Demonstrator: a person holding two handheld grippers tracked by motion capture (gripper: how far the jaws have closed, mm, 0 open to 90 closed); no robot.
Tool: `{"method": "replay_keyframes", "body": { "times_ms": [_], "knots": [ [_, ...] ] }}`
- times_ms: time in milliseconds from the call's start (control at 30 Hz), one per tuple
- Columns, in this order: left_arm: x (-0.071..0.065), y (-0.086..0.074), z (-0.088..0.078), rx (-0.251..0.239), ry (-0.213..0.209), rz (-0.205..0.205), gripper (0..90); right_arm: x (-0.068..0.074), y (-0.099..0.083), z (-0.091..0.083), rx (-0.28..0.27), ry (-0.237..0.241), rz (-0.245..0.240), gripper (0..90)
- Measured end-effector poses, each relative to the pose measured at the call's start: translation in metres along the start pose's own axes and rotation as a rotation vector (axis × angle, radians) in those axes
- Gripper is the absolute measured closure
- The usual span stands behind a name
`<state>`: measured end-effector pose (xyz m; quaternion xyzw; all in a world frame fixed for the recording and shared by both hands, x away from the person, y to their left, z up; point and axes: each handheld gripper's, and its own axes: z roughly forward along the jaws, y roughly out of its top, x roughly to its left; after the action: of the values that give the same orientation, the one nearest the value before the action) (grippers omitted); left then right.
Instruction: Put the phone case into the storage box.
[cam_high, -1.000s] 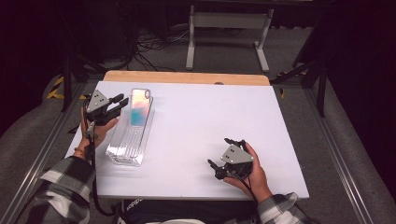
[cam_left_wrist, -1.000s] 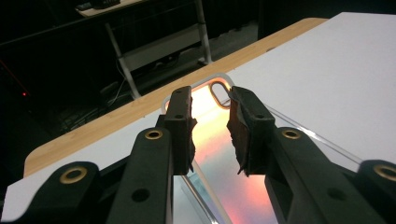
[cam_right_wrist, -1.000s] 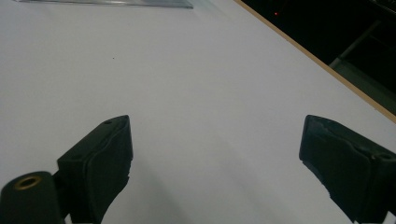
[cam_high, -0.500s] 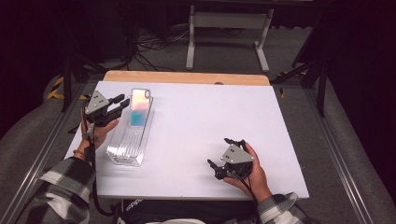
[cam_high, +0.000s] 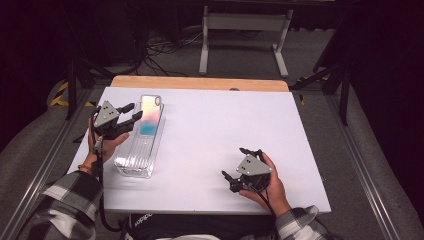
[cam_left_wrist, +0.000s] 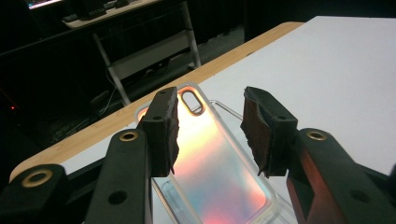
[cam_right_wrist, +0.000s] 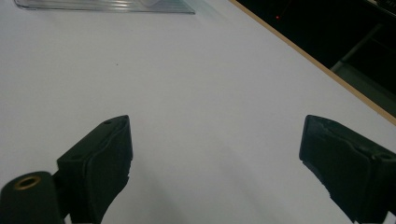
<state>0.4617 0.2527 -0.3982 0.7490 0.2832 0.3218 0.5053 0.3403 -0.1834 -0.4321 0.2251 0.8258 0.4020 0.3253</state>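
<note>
An iridescent phone case (cam_high: 150, 116) lies on top of a clear plastic box (cam_high: 134, 157) at the table's left side. My left gripper (cam_high: 134, 111) hovers at the case's left edge, near its camera-hole end. Its jaws have just been opening, and they stand apart. In the left gripper view the case (cam_left_wrist: 210, 158) shows past the gap of my left gripper (cam_left_wrist: 210, 133), and the pads do not press on it. My right gripper (cam_high: 234, 162) rests near the front right of the table, open and empty. My right gripper (cam_right_wrist: 215, 158) points across bare white tabletop toward the clear box (cam_right_wrist: 107, 4).
The white table (cam_high: 225, 125) has a wooden strip (cam_high: 200, 83) along its far edge. Beyond it stand a metal frame (cam_high: 240, 30) and cables on a dark floor. Metal rails run along both sides of the table.
The left gripper's jaws stand wider apart than before, beside the phone case. The right gripper and the case have stayed where they were.
</note>
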Motion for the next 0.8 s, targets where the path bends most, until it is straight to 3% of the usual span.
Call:
{"method": "replay_keyframes", "body": {
  "times_ms": [800],
  "knots": [
    [-0.022,0.005,-0.011,-0.035,0.004,-0.005,33.2,-0.004,0.001,-0.003,-0.026,-0.013,0.012,10.4]
  ]
}}
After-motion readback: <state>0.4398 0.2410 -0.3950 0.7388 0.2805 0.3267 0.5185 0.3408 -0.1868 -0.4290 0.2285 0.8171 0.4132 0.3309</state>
